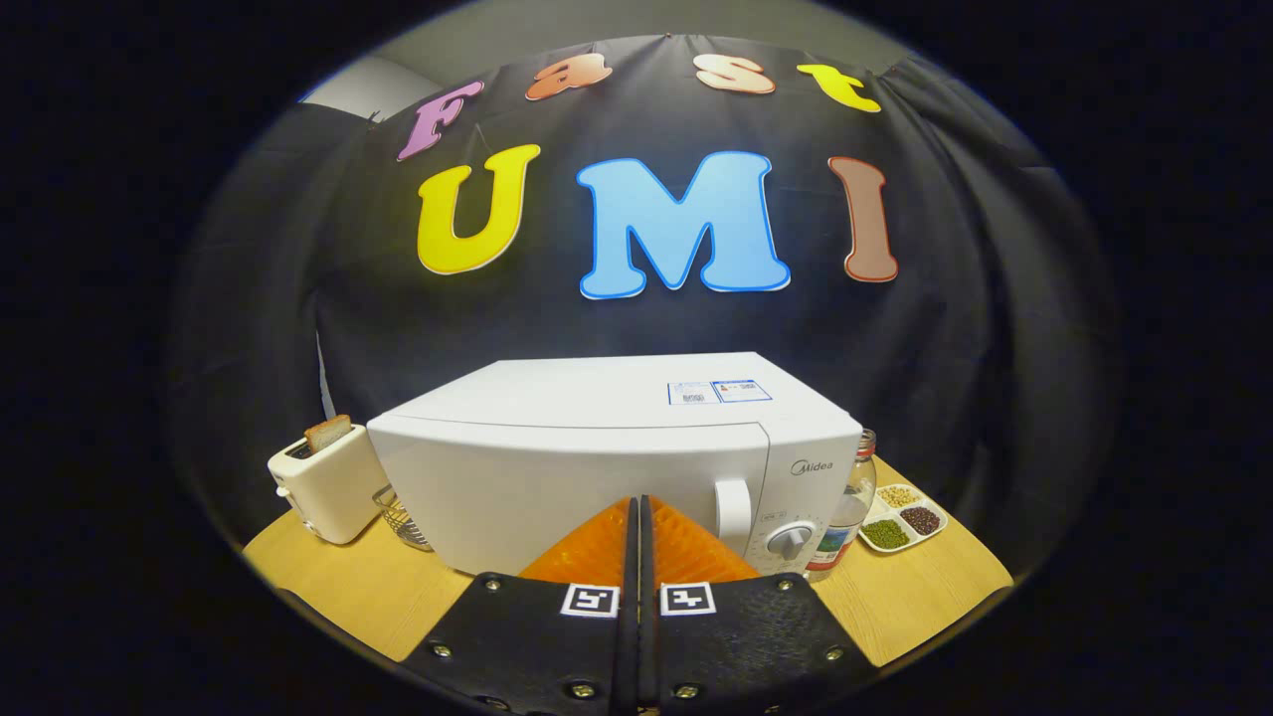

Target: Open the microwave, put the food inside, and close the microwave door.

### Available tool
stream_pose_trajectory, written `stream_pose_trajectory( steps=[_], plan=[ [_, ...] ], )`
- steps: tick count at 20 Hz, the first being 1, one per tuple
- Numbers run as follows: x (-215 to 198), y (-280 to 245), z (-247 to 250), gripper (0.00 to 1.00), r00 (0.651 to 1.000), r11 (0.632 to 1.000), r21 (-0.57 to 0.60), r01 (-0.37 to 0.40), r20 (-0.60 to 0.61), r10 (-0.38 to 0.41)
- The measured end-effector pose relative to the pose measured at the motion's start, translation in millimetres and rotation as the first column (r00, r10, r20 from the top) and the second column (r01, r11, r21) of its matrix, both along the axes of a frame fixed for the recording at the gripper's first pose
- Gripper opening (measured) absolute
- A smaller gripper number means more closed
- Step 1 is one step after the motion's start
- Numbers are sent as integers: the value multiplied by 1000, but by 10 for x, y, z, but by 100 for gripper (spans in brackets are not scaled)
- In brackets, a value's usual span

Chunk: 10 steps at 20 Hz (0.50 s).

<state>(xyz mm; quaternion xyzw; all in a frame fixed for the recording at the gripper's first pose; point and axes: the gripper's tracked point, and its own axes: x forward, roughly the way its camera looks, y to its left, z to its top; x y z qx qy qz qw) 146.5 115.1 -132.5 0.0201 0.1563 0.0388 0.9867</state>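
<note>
A white microwave (597,467) stands on the wooden table (925,597) straight ahead, its door closed. The door handle (734,512) is a white vertical loop just right of my fingertips, with a round dial (791,542) beside it. My gripper (637,502) is shut, its two orange fingers (597,547) pressed together with nothing between them, pointing at the lower front of the microwave door. I cannot pick out the food.
A cream toaster (323,487) with a slice of toast (328,433) stands left of the microwave, a wire basket (403,517) beside it. To the right are a glass jar (855,497) and a divided tray of beans (903,519).
</note>
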Motion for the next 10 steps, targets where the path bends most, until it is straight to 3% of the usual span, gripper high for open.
stream_pose_trajectory(
  steps=[10],
  plan=[
    [-1000, -42, 745, 1, 991, 998, 9, 63, 122, -63]
  ],
)
